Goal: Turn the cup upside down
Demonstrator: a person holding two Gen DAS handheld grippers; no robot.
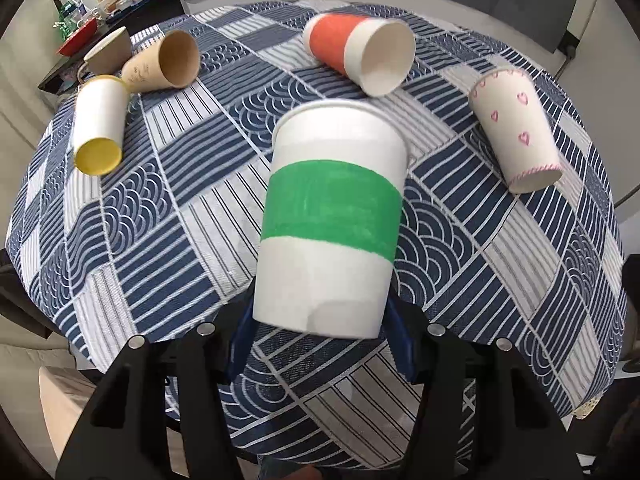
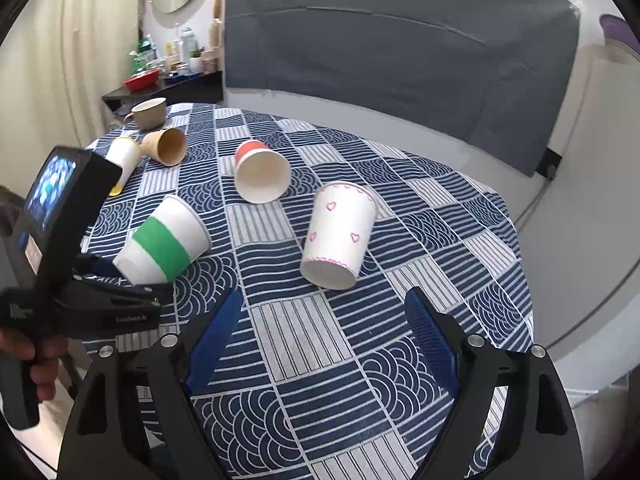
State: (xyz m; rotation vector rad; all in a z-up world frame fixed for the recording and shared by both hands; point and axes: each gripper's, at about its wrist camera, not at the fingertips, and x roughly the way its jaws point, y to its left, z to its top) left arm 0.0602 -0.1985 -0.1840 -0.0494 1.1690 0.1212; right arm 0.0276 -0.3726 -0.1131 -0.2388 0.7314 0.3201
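Note:
A white paper cup with a green band (image 1: 332,216) is held in my left gripper (image 1: 320,320), whose blue pads clamp its base. The cup is tilted, its rim pointing away and down toward the table. In the right wrist view the same cup (image 2: 162,240) hangs tilted just above the cloth, held by the left gripper (image 2: 116,276). My right gripper (image 2: 320,328) is open and empty above the near part of the table, in front of a white cup with pink hearts (image 2: 340,236).
The round table has a blue patterned cloth (image 1: 168,216). On it lie an orange cup (image 1: 356,52), the hearts cup (image 1: 516,136), a yellow-lined white cup (image 1: 100,124), a brown cup (image 1: 164,62) and a mug (image 1: 108,50). A cluttered shelf (image 2: 160,80) stands behind.

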